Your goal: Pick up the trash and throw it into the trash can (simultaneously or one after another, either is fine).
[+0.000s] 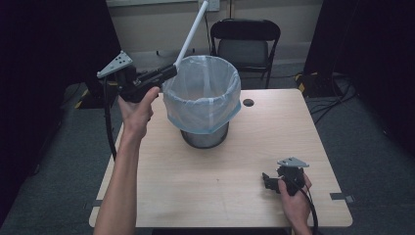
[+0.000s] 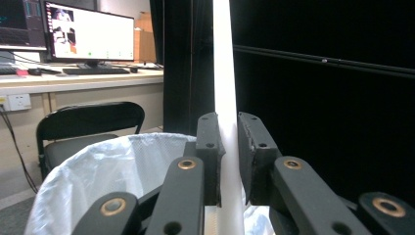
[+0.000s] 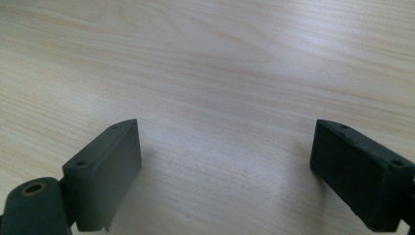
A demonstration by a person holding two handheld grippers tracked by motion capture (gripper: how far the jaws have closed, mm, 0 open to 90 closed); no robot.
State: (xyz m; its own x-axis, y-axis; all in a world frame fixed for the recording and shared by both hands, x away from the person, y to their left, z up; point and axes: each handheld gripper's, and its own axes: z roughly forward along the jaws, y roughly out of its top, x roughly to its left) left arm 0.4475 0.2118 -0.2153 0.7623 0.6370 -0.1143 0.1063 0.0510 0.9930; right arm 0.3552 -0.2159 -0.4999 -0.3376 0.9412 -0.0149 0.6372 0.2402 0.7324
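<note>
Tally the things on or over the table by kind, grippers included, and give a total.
Grippers: 2, left gripper shut on the white tube, right gripper open
Bins: 1, bin
Bags: 1, liner in the bin
Tubes: 1
Total: 5

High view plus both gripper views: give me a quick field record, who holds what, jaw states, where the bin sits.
left gripper: jaws shut on long white rod, beside the bin rim
rod: tilted, rising up and away from the jaws
bin: round metal bin lined with pale blue plastic bag, upright on light wooden table, far centre
right gripper: jaws open, nothing between them, low over the table's near right
background: black folding chair behind the table
</note>
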